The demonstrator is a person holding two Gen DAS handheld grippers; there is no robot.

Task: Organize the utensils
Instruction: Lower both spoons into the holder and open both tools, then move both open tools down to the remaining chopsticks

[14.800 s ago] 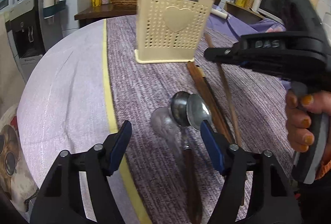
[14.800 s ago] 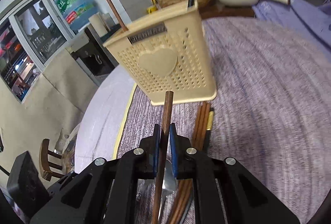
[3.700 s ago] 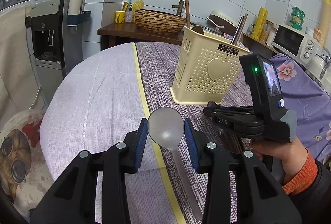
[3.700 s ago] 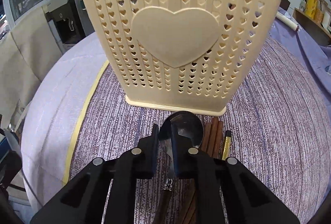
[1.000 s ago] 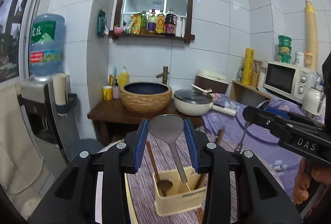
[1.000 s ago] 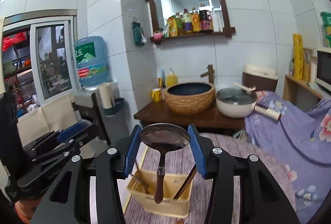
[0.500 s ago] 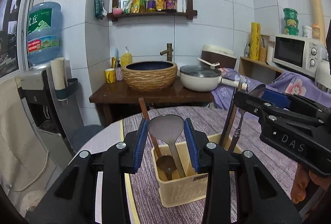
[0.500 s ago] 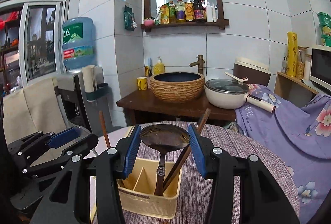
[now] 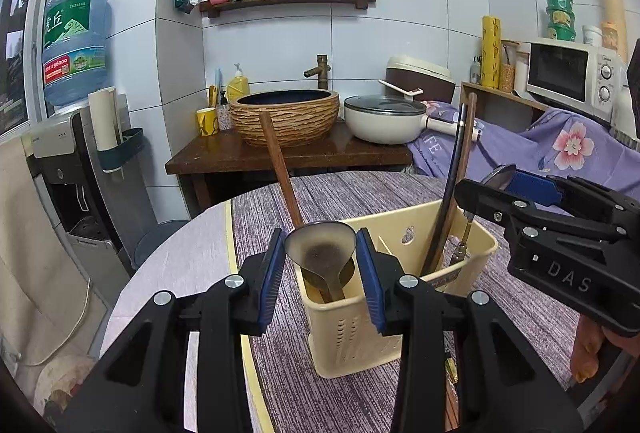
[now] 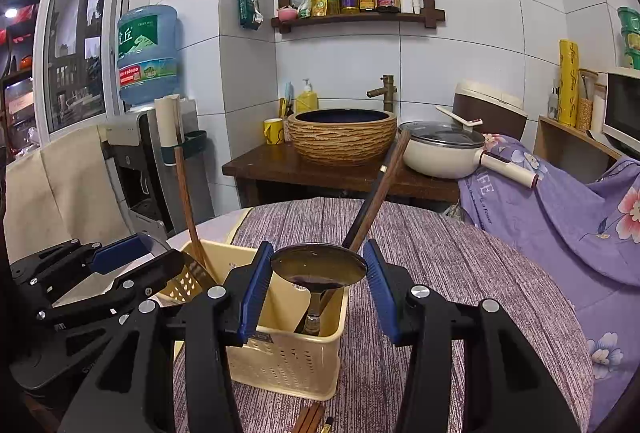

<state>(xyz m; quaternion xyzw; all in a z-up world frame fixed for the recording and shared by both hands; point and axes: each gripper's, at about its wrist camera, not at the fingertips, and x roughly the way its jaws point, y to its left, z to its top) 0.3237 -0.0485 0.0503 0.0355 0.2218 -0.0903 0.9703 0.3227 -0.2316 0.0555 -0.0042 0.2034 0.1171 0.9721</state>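
Room: white tiled wall behind, water cooler (image 9: 76, 45) far left, basin (image 9: 286, 115) and pot (image 9: 384, 123) on a wooden stand beyond the table (image 9: 360, 193).
Table edge: rounded far rim shows bare striped cloth behind the caddy (image 9: 360, 317).
Left gripper (image 9: 320, 273): pads clamp a spoon (image 9: 320, 245) by its bowl, handle straight down into the caddy's left compartment.
Right gripper (image 10: 316, 279): jaws wider than the second spoon (image 10: 318, 267); whether they grip it, cannot tell; its handle drops into the right compartment.
Chopsticks (image 10: 376, 189): lean up and right.
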